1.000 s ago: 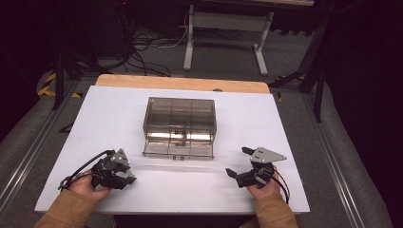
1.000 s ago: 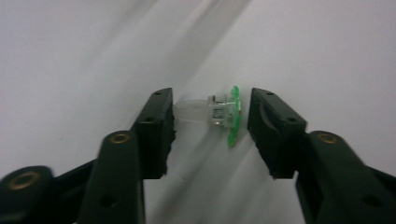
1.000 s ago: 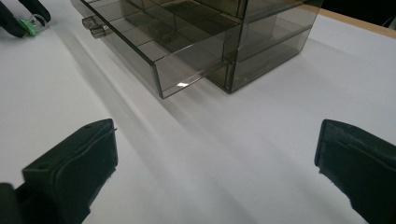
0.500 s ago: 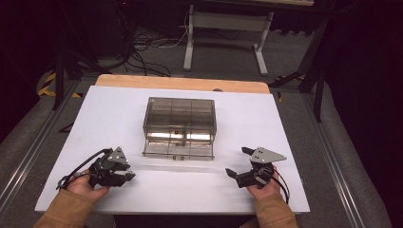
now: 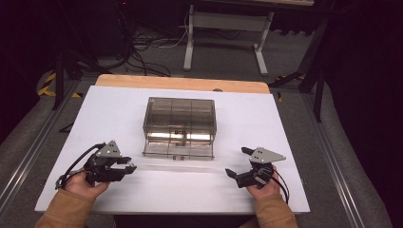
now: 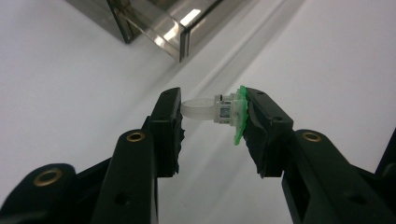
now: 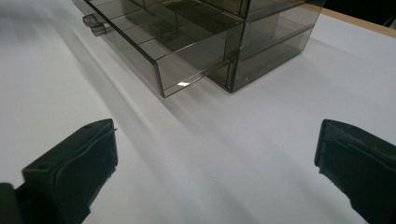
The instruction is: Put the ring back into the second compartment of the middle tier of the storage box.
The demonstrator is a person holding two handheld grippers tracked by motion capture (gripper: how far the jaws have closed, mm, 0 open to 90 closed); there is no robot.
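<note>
White rectangular table (image 5: 119,114), wooden strip at its far edge. Smoky transparent plastic drawer box (image 5: 179,121) at the table's centre, lower drawer (image 7: 154,46) pulled out toward the person. Right gripper (image 5: 240,164), black, near the front right edge, jaws spread wide with nothing between them. Left gripper (image 5: 129,165), near the front left, pinching a small clear plastic ring with a green-edged head (image 6: 219,111) crosswise between its pads, above the table and short of the box's front corner.
</note>
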